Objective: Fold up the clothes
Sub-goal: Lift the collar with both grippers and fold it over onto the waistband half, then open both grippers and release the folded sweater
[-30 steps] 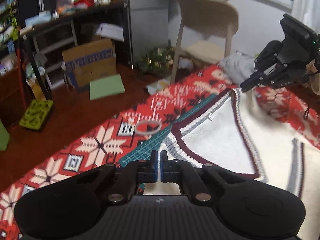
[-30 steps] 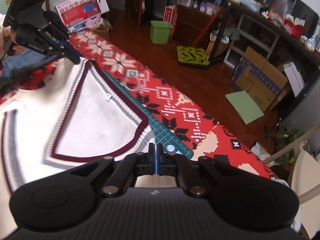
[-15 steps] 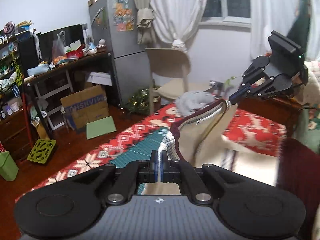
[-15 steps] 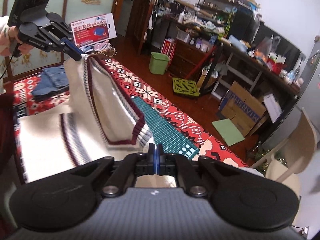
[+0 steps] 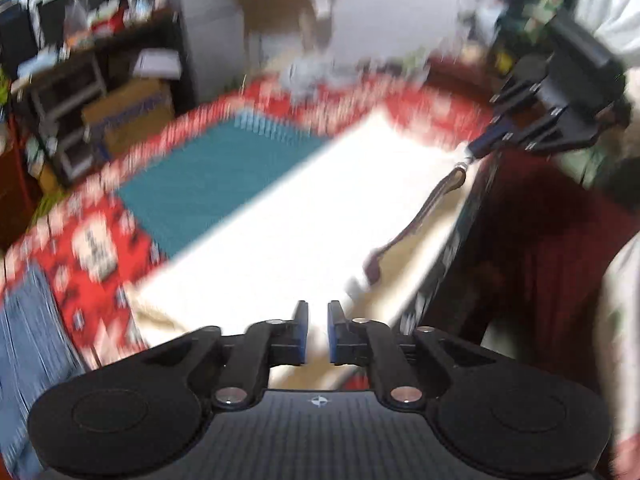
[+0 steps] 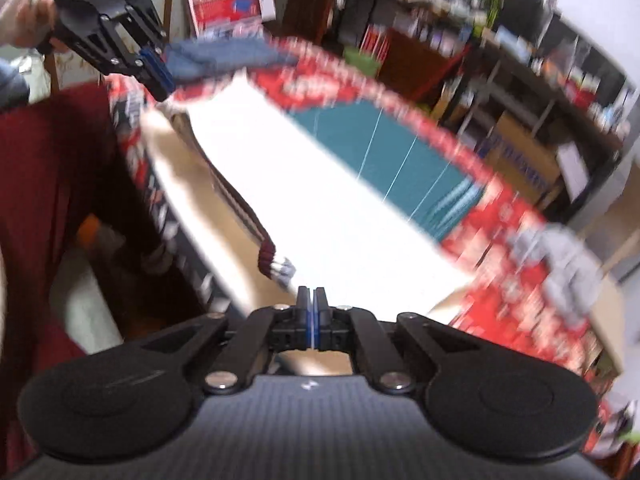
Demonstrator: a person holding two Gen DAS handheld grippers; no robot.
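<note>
Left wrist view: the left gripper point(image 5: 318, 334) shows its fingers slightly parted, cream cloth just ahead of them; whether they pinch it I cannot tell. The right gripper point(image 6: 311, 322) has its fingers pressed together, apparently nipping the sweater point(image 6: 320, 184) at its near edge. That knit looks soft, light and floppy, so corners and the striped collar trim point(image 6: 244, 208) are probably the best holds. It lies spread across the desk point(image 6: 500, 216), over the green mat point(image 6: 404, 160) towards 1 o'clock. Motion blur smears everything; shelves beyond are unreadable.
</note>
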